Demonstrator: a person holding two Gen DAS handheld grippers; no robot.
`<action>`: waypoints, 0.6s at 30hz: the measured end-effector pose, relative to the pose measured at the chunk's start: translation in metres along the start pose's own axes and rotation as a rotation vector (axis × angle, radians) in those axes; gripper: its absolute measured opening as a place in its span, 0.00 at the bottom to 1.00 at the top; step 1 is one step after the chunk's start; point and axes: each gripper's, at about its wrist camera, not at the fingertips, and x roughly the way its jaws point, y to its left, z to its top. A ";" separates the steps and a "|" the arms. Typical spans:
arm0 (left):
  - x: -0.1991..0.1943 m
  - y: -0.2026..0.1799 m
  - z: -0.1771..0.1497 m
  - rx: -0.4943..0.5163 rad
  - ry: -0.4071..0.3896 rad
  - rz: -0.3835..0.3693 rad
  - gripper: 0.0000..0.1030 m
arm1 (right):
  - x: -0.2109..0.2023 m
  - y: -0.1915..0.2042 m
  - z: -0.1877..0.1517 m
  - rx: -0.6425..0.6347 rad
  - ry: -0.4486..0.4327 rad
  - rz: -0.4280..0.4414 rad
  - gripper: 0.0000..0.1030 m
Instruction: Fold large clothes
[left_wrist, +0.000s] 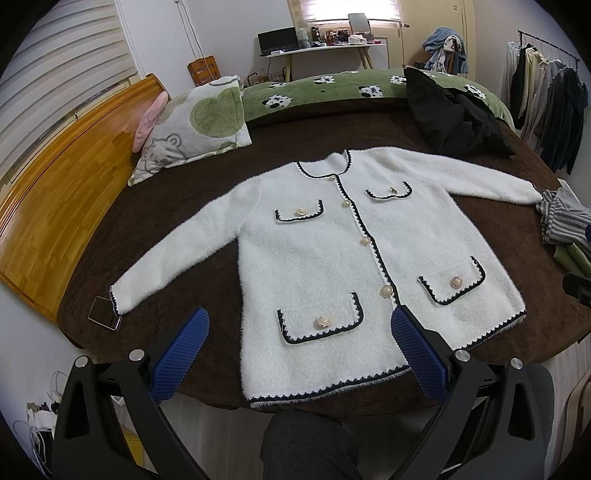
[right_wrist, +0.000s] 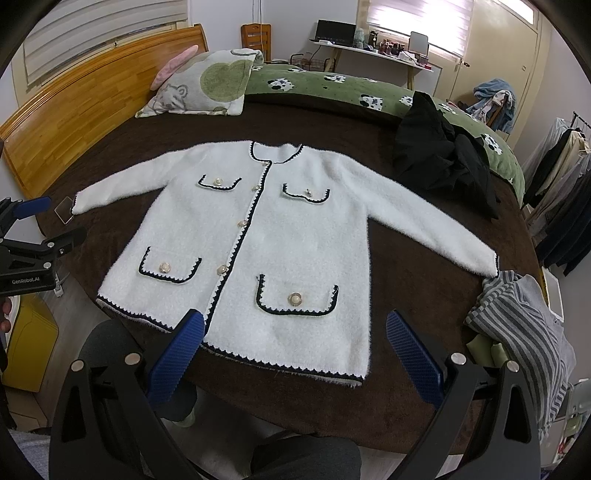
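Observation:
A white fuzzy cardigan (left_wrist: 332, 251) (right_wrist: 266, 240) with black scalloped trim, pearl buttons and several flap pockets lies flat and buttoned on a dark brown bedspread (left_wrist: 177, 206), both sleeves spread out. My left gripper (left_wrist: 299, 325) hovers open above its hem, blue pads wide apart, nothing between them. My right gripper (right_wrist: 295, 328) also hangs open over the lower hem on the other side, empty. The left gripper (right_wrist: 26, 236) shows at the left edge of the right wrist view.
A phone (left_wrist: 105, 313) lies by the left cuff. A striped garment (right_wrist: 524, 332) sits by the right cuff, a black garment (left_wrist: 454, 118) beyond the right shoulder. Pillow (left_wrist: 199, 122), green blanket (left_wrist: 332, 88) and wooden headboard (left_wrist: 66, 177) behind. A clothes rack (left_wrist: 546, 103) stands right.

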 end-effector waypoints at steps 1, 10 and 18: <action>0.000 0.000 0.000 0.000 0.001 -0.001 0.94 | 0.000 0.000 0.000 0.000 0.001 0.000 0.95; 0.000 0.000 0.000 0.000 0.000 -0.002 0.94 | -0.001 0.000 0.000 0.000 0.000 -0.001 0.95; -0.001 -0.001 0.001 0.001 0.002 -0.002 0.94 | -0.001 0.000 0.000 0.002 -0.001 -0.002 0.95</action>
